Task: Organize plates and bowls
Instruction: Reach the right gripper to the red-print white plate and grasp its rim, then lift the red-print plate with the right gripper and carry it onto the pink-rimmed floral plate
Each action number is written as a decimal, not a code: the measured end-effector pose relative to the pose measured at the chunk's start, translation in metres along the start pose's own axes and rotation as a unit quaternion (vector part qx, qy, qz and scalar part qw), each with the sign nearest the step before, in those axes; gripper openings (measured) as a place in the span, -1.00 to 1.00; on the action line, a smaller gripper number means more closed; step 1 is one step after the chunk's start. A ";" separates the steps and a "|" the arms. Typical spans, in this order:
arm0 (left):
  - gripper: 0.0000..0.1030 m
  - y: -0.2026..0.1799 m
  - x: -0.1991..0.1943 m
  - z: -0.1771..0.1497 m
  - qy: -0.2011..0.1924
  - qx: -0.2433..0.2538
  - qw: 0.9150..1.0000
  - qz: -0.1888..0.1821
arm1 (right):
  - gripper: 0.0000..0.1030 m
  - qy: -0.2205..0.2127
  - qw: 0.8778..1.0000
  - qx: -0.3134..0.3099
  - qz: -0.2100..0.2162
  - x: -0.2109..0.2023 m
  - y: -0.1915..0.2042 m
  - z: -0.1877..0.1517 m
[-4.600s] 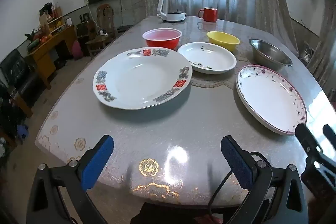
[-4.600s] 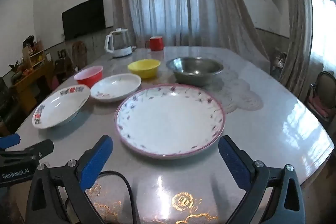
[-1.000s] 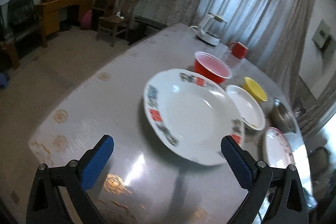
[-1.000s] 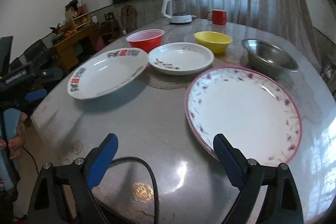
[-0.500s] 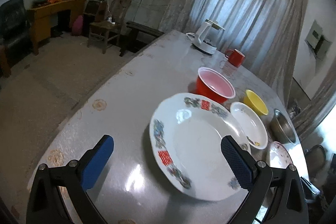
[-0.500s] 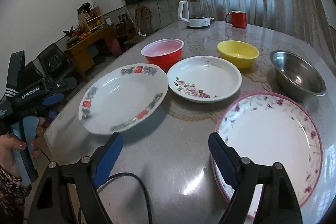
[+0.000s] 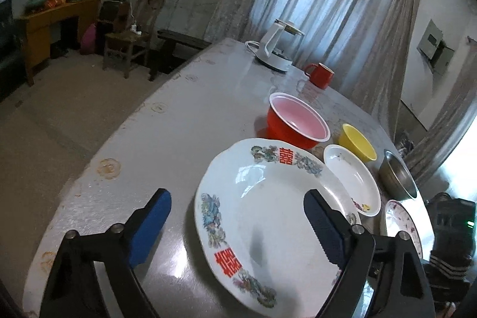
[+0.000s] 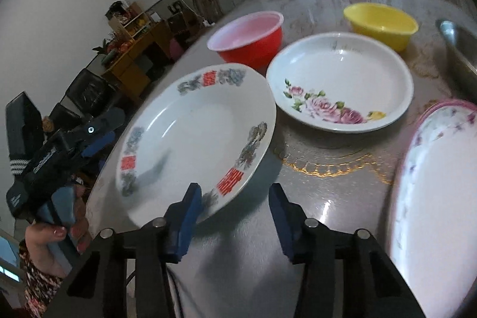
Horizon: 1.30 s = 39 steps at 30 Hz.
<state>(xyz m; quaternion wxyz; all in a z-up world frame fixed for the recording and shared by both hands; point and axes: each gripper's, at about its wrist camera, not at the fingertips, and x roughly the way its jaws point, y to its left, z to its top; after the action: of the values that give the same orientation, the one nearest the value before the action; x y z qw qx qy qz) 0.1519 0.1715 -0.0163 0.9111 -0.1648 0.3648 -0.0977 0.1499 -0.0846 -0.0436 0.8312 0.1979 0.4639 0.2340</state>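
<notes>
Both tongs closing — left tongs [image 7: 235, 225], right tongs [image 8: 235, 213] — flank plate [image 8: 193, 136] rim.

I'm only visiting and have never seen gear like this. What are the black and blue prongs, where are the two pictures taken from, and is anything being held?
No robot: a person holds a claw in each hand, each with a camera looking along its blue pads. The left claw and right claw both aim at the big white plate with red characters; their jaws are closing, gripping nothing yet. On the table also sit a red bowl, yellow bowl, rose plate, steel bowl, pink-rimmed plate, kettle and red mug.
</notes>
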 end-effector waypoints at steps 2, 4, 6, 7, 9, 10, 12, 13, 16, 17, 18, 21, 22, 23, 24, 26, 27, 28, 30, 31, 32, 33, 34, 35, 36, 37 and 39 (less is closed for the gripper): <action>0.76 0.002 0.004 0.002 -0.001 -0.004 1.000 -0.005 | -0.09 -0.008 1.000 0.014 0.005 0.007 -0.003 0.004; 0.76 0.004 0.010 0.004 0.002 -0.006 1.000 -0.013 | -0.09 -0.021 0.999 0.024 0.010 0.011 -0.006 0.009; 0.77 0.006 0.017 0.005 0.009 -0.006 1.000 -0.014 | -0.09 -0.029 0.999 0.037 0.014 0.015 -0.009 0.012; 0.77 0.006 0.021 0.006 0.013 0.000 1.000 -0.012 | -0.09 -0.032 0.998 0.042 0.019 0.019 -0.010 0.013; 0.76 0.005 0.029 0.006 0.029 0.010 1.000 -0.003 | -0.09 -0.038 0.998 0.044 0.021 0.021 -0.010 0.015; 0.72 0.005 0.034 0.005 0.039 0.014 0.999 0.000 | -0.10 -0.041 0.998 0.040 0.019 0.022 -0.008 0.017; 0.35 0.004 0.040 0.005 0.053 0.015 0.998 -0.007 | -0.34 -0.043 0.999 0.030 0.014 0.026 -0.004 0.020; 0.08 0.005 0.043 0.005 0.062 0.013 0.998 -0.013 | -0.45 -0.043 0.999 0.027 0.013 0.030 -0.004 0.019; -0.04 0.006 0.050 0.003 0.078 0.010 0.997 -0.017 | -0.49 -0.059 0.998 0.018 0.005 0.031 -0.002 0.017; -0.04 0.005 0.050 0.001 0.075 0.015 0.997 -0.016 | -0.50 -0.061 0.998 0.015 0.002 0.032 -0.002 0.016; -0.04 0.003 0.051 0.000 0.072 0.021 0.997 -0.013 | -0.50 -0.062 0.998 0.016 0.002 0.033 -0.004 0.016; -0.11 -0.001 0.051 -0.002 0.063 0.045 0.997 0.003 | -0.50 -0.060 0.998 0.014 0.002 0.035 -0.004 0.016; -0.20 -0.003 0.050 -0.004 0.060 0.056 0.997 0.014 | -0.52 -0.060 0.998 0.012 0.001 0.035 -0.004 0.016; -0.25 -0.004 0.050 -0.006 0.059 0.065 0.996 0.026 | -0.58 -0.059 0.998 0.011 -0.001 0.035 -0.004 0.016; -0.27 -0.004 0.048 -0.008 0.058 0.069 0.995 0.030 | -0.62 -0.059 0.998 0.011 -0.003 0.038 -0.004 0.014; -0.30 -0.005 0.043 -0.013 0.059 0.079 0.994 0.040 | -0.63 -0.056 0.998 0.007 0.001 0.037 -0.004 0.013; -0.30 -0.007 0.039 -0.017 0.058 0.086 0.994 0.044 | -0.63 -0.055 0.998 0.003 0.000 0.035 -0.004 0.011; -0.30 -0.006 0.036 -0.021 0.057 0.087 0.994 0.044 | -0.63 -0.055 0.999 -0.001 -0.002 0.033 -0.003 0.009; -0.30 -0.006 0.027 -0.029 0.057 0.085 0.994 0.039 | -0.62 -0.053 0.999 -0.007 -0.003 0.030 0.000 0.004; -0.30 -0.006 0.023 -0.034 0.057 0.086 0.994 0.039 | -0.62 -0.052 0.999 -0.008 0.000 0.029 0.000 0.001; -0.30 -0.008 0.019 -0.039 0.056 0.089 0.994 0.042 | -0.62 -0.050 0.999 -0.007 0.004 0.026 0.001 -0.002; -0.30 -0.010 0.013 -0.045 0.055 0.088 0.994 0.044 | -0.62 -0.049 0.999 -0.006 0.005 0.025 0.001 -0.004; -0.30 -0.010 0.011 -0.047 0.055 0.086 0.994 0.042 | -0.61 -0.047 0.999 -0.006 0.006 0.024 0.002 -0.007; -0.31 -0.011 0.006 -0.052 0.054 0.081 0.995 0.038 | -0.61 -0.046 0.999 -0.005 0.008 0.021 0.002 -0.011; -0.30 -0.011 0.003 -0.055 0.054 0.080 0.995 0.035 | -0.61 -0.045 0.999 -0.003 0.010 0.019 0.001 -0.013; -0.30 -0.012 0.000 -0.057 0.054 0.080 0.995 0.033 | -0.61 -0.044 0.999 -0.002 0.012 0.018 0.001 -0.015; -0.30 -0.014 -0.001 -0.058 0.055 0.078 0.995 0.024 | -0.61 -0.046 0.999 -0.001 0.017 0.016 -0.001 -0.018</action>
<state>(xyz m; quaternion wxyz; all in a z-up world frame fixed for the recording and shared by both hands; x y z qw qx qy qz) 0.1100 0.1457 -0.0500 0.9017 -0.0786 0.4098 -0.1134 0.1416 -0.0744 -0.0641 0.8479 0.2157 0.4210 0.2395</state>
